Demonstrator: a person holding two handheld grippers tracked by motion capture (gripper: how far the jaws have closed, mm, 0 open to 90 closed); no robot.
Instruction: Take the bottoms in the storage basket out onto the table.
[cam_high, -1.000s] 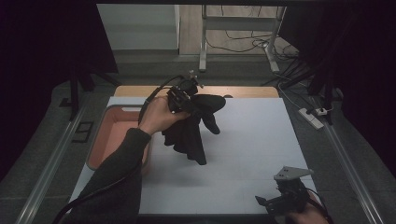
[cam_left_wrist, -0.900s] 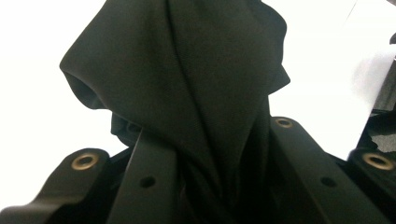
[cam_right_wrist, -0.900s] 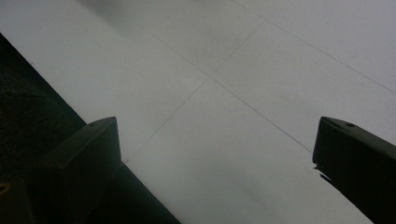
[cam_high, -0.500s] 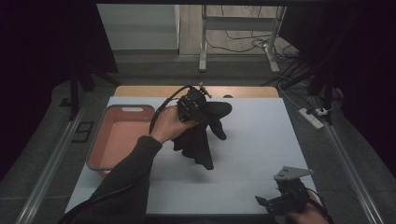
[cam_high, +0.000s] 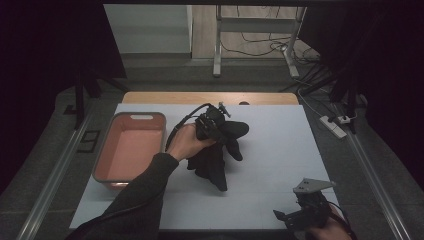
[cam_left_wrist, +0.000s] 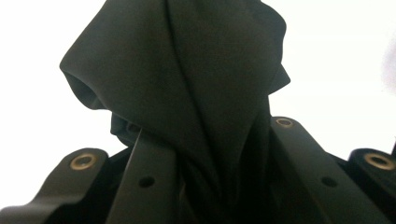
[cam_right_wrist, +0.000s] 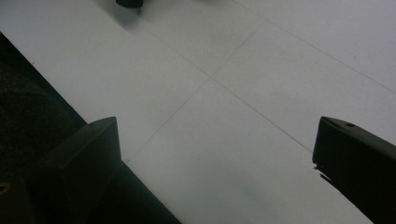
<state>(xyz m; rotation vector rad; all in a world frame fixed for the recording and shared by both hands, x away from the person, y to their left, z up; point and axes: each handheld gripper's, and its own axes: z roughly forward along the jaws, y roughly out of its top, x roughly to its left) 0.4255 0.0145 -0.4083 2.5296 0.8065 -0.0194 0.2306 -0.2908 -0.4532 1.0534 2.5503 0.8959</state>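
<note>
- Since the earlier frames: left gripper (cam_high: 216, 131) w/ the black cloth (cam_high: 216, 157) has shifted right, away from the tray, and come lower; the cloth's hanging end now reaches the mat. Right gripper (cam_high: 300, 216) hasn't moved.
- Black cloth: bunched, clamped betw. the left gripper's jaws; in the left gripper view the cloth (cam_left_wrist: 187, 93) rises as a folded peak from betw. the two jaws, which are clenched tight on it.
- Cloth sits over the mid part of the table, slightly toward the far edge; one lobe sticks out to the right, the rest drapes toward the near edge.
- Left hand (cam_high: 187, 142): wraps the gripper body from the left, dark sleeve running in diagonally from the near edge, cable looping over the hand.
- Right gripper: at the near right corner, grey three-cornered plate on top. Jaws stand wide apart, nothing betw. them; right gripper view looks across bare mat.
- Pink tray (cam_high: 150, 118): by the left edge, just left of the left hand.
- Table (cam_high: 280, 150): pale mat, wooden strip along far edge.
- Room: dark; cables and metal stand legs on floor beyond the far edge, power strip off the right edge.
</note>
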